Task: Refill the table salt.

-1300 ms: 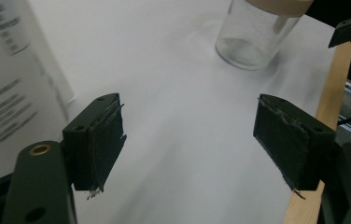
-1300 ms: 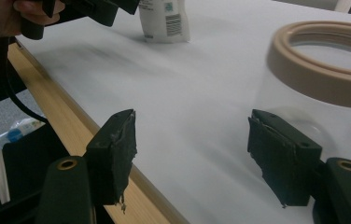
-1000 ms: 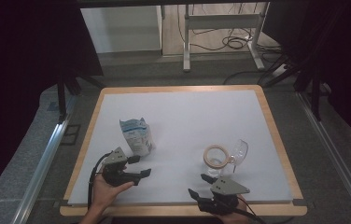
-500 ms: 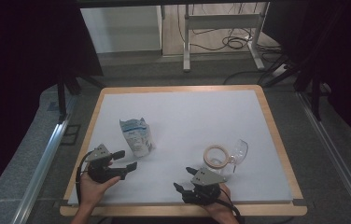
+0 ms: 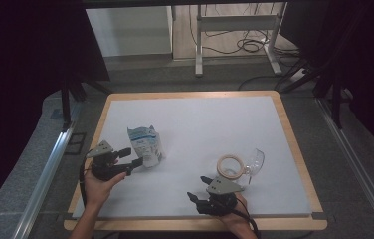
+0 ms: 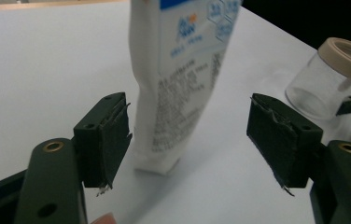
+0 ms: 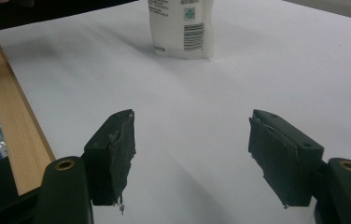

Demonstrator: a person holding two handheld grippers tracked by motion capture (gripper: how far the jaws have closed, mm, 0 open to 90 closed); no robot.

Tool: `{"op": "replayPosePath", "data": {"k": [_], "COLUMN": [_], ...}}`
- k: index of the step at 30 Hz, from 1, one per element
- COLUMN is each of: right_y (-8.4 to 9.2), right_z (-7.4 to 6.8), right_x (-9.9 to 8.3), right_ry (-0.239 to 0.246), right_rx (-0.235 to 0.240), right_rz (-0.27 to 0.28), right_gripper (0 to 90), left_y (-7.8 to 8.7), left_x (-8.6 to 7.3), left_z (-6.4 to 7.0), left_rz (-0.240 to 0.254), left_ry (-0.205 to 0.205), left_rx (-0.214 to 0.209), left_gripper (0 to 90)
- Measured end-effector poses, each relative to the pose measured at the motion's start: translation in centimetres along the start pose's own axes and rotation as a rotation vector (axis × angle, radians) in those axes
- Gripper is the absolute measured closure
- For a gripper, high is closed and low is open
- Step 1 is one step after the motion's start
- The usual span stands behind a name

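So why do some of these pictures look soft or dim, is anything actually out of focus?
High view: dim, dark surrounds, only the white table bright. Left gripper view: the pouch is close and slightly soft, the jar behind is blurrier. Right gripper view: jaws sharp, pouch barcode readable, faint shadows on the surface.

The pouch [image 5: 145,145] is white with blue print, a small orange mark, grey text and a black barcode. The jar [image 5: 254,162] is clear glass with a beige lid [image 5: 229,167]. The table [image 5: 294,149] has a white top and light wood rim.
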State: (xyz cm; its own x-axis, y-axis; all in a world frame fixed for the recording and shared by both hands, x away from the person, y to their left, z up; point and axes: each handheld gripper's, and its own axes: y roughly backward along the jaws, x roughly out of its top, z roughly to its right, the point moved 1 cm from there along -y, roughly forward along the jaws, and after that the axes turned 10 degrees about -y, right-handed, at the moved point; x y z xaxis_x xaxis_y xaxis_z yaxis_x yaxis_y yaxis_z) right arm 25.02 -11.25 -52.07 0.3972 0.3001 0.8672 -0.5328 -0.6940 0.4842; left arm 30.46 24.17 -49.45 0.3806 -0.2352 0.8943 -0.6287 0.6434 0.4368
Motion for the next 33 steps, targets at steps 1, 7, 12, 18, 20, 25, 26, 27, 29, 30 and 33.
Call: {"op": "replayPosePath", "data": {"k": [1,7,12,18,20,25,26,27,29,30,33], "right_y": [0.0,0.1,0.1,-0.1,-0.1,-0.2,-0.2,-0.2,-0.3,-0.3,-0.3], "right_z": [0.1,0.0,-0.1,-0.2,-0.2,-0.1,-0.1,-0.1,-0.1,-0.2,-0.2], "right_x": [0.0,-0.2,-0.2,-0.3,-0.3,-0.4,-0.4,-0.4,-0.4,-0.4,-0.4], "right_ry": [0.001,0.004,0.005,0.012,0.014,0.011,0.010,0.010,0.010,0.013,0.013], "right_rx": [0.001,-0.007,-0.007,-0.005,-0.005,-0.006,-0.007,-0.007,-0.009,-0.012,-0.009], "right_rz": [0.006,0.002,-0.003,-0.005,-0.004,-0.001,-0.001,-0.001,0.000,0.000,0.004], "right_gripper": [32.5,32.5,32.5,32.5,32.5,32.5,32.5,32.5,32.5,32.5,32.5], "left_y": [-0.2,-1.0,-1.3,-1.9,-2.0,-2.3,-2.4,-2.4,-2.5,-2.5,-2.6], "left_x": [0.3,1.9,2.8,3.4,3.4,3.6,3.7,3.7,4.0,4.1,4.7], "left_z": [-0.2,-1.6,-2.3,-2.0,-1.9,-1.6,-1.5,-1.4,-1.1,-0.9,-0.4], "left_rz": [0.002,0.015,0.052,0.057,0.061,0.055,0.055,0.057,0.058,0.055,0.050], "left_ry": [-0.002,0.001,-0.006,-0.059,-0.064,-0.077,-0.081,-0.079,-0.087,-0.092,-0.109], "left_rx": [-0.001,-0.005,-0.037,-0.052,-0.069,-0.068,-0.068,-0.070,-0.066,-0.062,-0.056], "left_gripper": [30.5,34.1,39.8,64.9,75.3,89.7,90.0,90.0,90.0,90.0,90.0]}}
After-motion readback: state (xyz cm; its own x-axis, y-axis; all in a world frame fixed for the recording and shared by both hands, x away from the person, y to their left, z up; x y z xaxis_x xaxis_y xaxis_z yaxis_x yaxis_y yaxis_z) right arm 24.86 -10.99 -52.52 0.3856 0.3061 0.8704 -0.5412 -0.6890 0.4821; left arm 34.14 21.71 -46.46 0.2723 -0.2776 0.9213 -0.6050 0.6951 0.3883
